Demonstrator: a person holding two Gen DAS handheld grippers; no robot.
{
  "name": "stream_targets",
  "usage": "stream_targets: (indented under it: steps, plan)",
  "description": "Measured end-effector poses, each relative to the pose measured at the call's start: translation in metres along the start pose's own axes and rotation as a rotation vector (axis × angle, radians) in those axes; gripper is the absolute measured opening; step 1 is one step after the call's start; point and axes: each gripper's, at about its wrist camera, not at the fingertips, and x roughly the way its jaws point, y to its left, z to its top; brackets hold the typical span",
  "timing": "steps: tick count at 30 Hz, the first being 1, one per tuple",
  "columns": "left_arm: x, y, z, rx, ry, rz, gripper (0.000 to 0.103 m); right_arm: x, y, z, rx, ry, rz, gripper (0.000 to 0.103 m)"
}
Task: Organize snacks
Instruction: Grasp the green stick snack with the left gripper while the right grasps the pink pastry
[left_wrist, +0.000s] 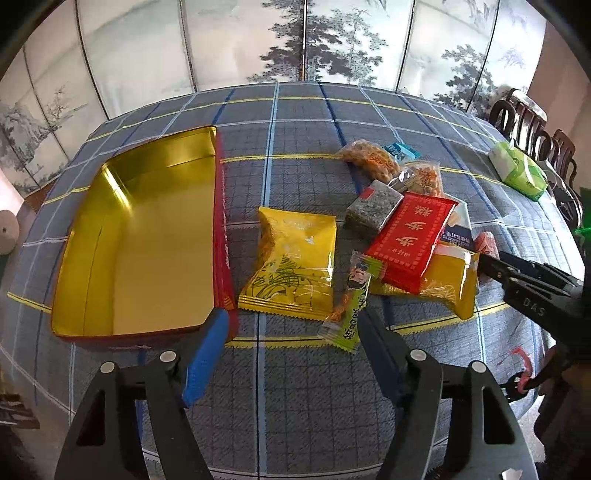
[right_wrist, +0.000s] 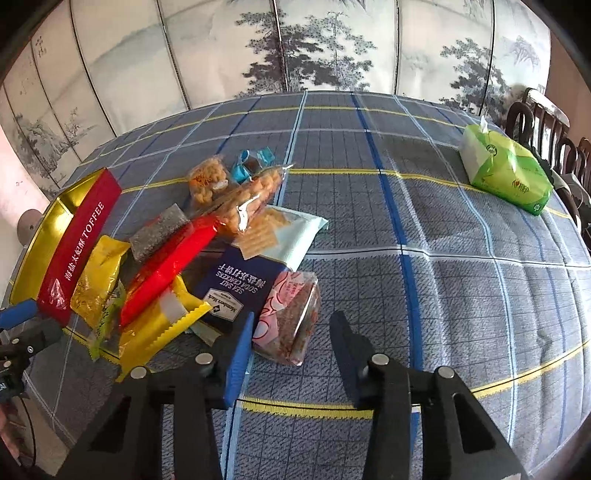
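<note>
An empty tin (left_wrist: 129, 236), gold inside and red outside, lies at the left on the checked tablecloth. Right of it is a heap of snacks: a yellow packet (left_wrist: 291, 266), a green stick pack (left_wrist: 351, 302), a red packet (left_wrist: 410, 236) and a grey bar (left_wrist: 373, 206). My left gripper (left_wrist: 291, 332) is open, just short of the yellow packet's near edge and the green stick. My right gripper (right_wrist: 293, 347) stands open around a pink packet (right_wrist: 291, 317). Its blue pad is close to the packet's left side, while the right finger stays clear. A navy cracker pack (right_wrist: 236, 284) lies beside it.
A green tissue pack (right_wrist: 506, 173) sits at the far right of the table. Dark wooden chairs (right_wrist: 543, 125) stand beyond that edge. A painted folding screen (right_wrist: 295, 48) closes off the back. Bare cloth (right_wrist: 443, 258) stretches right of the snack heap.
</note>
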Motion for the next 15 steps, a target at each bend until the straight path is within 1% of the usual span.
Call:
stream_targets:
  steps: [7,10,15]
  plan:
    - [-0.001,-0.005,-0.001,0.015,0.004,-0.026,0.068,0.004,-0.001,0.002,0.004,-0.008,0.01,0.028]
    - [-0.002,-0.009,-0.003,0.031,0.002,-0.038,0.068,0.004,-0.004,0.001,0.01,-0.019,0.008,0.025]
    - [-0.003,-0.017,-0.005,0.07,0.003,-0.057,0.068,0.002,-0.014,0.0,0.022,-0.031,-0.024,0.025]
